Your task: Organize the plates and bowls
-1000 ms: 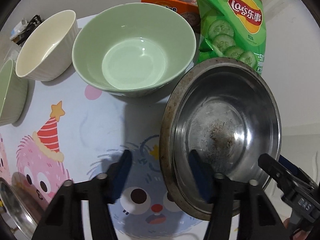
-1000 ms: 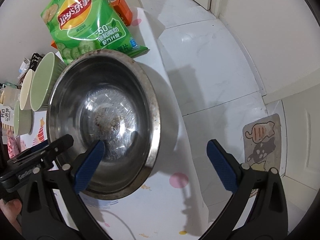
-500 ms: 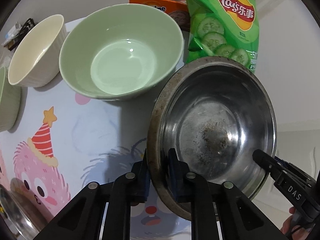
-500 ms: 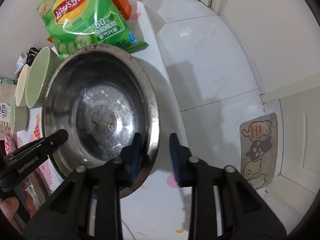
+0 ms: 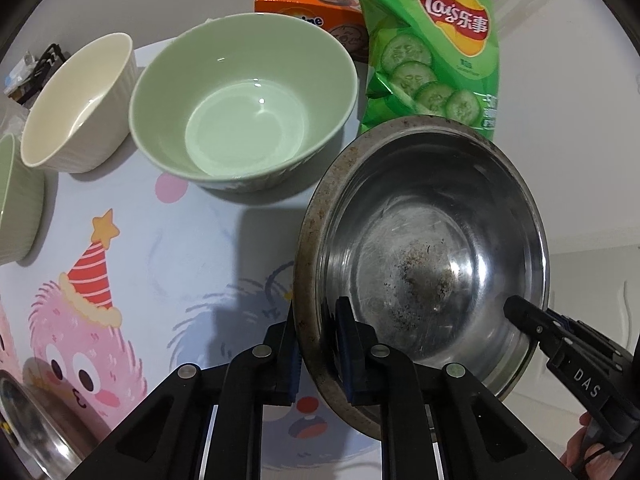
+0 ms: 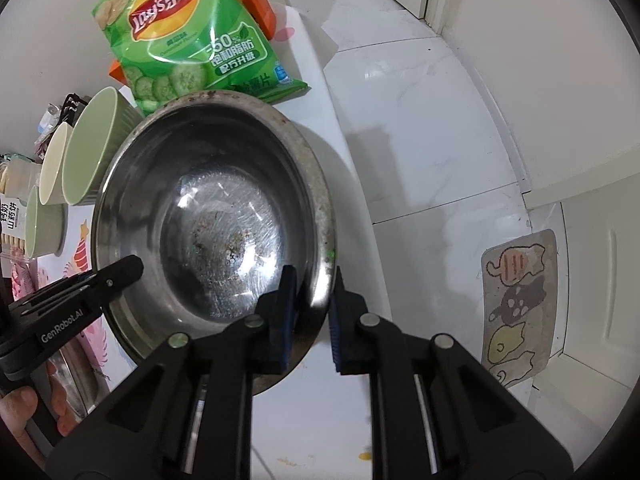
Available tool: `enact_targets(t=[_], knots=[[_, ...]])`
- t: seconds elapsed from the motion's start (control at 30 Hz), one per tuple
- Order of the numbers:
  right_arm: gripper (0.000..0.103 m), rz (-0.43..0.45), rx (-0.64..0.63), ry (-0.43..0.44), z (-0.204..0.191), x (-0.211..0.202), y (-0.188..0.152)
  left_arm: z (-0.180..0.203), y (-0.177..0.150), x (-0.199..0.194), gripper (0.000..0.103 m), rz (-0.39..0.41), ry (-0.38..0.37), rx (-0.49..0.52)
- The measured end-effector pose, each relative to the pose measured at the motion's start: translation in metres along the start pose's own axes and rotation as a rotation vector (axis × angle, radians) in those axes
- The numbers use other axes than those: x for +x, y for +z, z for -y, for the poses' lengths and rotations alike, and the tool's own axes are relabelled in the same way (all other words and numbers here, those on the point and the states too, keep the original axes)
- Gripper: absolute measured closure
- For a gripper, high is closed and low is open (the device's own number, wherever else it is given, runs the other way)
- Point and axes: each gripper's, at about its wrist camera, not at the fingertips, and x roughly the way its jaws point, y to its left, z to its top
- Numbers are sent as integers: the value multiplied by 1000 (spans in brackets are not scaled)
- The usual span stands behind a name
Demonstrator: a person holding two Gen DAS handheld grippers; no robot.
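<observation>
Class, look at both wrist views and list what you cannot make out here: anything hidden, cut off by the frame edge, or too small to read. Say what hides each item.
- Orange biscuit box: left wrist view, its right part is hidden behind the Lay's crisp bag.
- Small green bowl: left wrist view, cut off by the left edge.
- Steel bowl underside: hidden by the bowl itself in both views.
- Clutter behind the cream bowl: right wrist view, too small and distorted to identify.

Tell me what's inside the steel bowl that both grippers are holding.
The steel bowl holds no dish or food, only dark burnt-looking specks and scratches on its bottom. One of the left gripper's fingers and one of the right gripper's fingers cover small parts of the inner wall.
</observation>
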Motion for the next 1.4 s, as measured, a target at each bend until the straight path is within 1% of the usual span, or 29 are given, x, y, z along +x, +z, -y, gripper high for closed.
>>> enact_targets(t=[0.23,0.43,0.6,0.67,0.83,0.9,0.93,1.0,1.13,1.4], knots=[[86,23,-12,-11,-14,-16,-17,-7,-12,-16,89,28,-12,18],[86,41,-20,-3,-29,-24,-28,-25,-24,-37,89,50,-13,15],[86,50,-40,19,-52,-30,-37,-47,-35,-65,89,102,8,13],[86,54,-54,28,-65,-33,-42,-55,-40,-70,89,111,10,0],[86,64,-101,46,-99,-38,-51,-89,-59,-88,89,138,22,-37],[86,66,-118,57,-109,-39,-56,-101,-64,-95,89,155,39,-51],[86,67,-128,62,-115,-39,-58,-106,-76,-101,89,159,44,-59],[86,66,-152,71,-131,-39,-62,-120,-82,-108,89,168,49,-81],[86,61,-209,94,-163,-39,-70,-159,-102,-130,89,191,74,-117],[85,32,-331,138,-226,-33,-92,-219,-141,-153,89,220,113,-202]])
